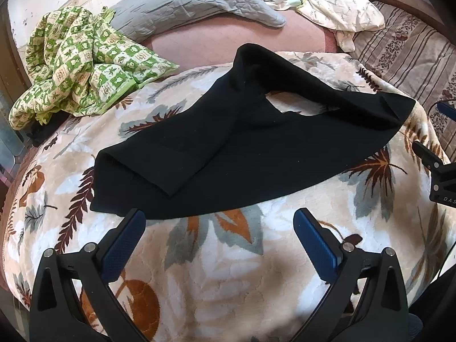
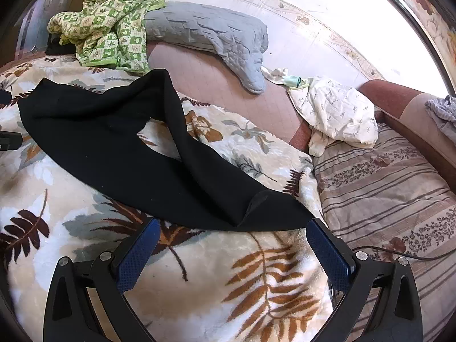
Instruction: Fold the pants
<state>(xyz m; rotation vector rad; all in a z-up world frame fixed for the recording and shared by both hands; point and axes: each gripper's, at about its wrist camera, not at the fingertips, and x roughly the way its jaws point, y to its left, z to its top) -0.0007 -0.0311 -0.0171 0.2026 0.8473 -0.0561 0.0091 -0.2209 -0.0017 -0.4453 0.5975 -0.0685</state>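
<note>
Black pants [image 1: 242, 148] lie loosely folded on a leaf-patterned blanket [image 1: 228, 256], one leg laid across the other with a gap of blanket showing between them. My left gripper [image 1: 219, 219] is open and empty, just in front of the pants' near edge. In the right wrist view the pants [image 2: 119, 145] stretch from upper left to a leg end near the middle. My right gripper [image 2: 232, 228] is open and empty, with its fingertips at that leg end. The right gripper's body shows at the right edge of the left wrist view [image 1: 436, 171].
A green checkered cloth [image 1: 77, 65] is bunched at the far left. A grey quilted pillow [image 1: 193, 2] and a white patterned garment [image 1: 339, 8] lie at the back. A striped floral cover [image 2: 384, 185] lies to the right, with a black cable [image 2: 399, 252] across it.
</note>
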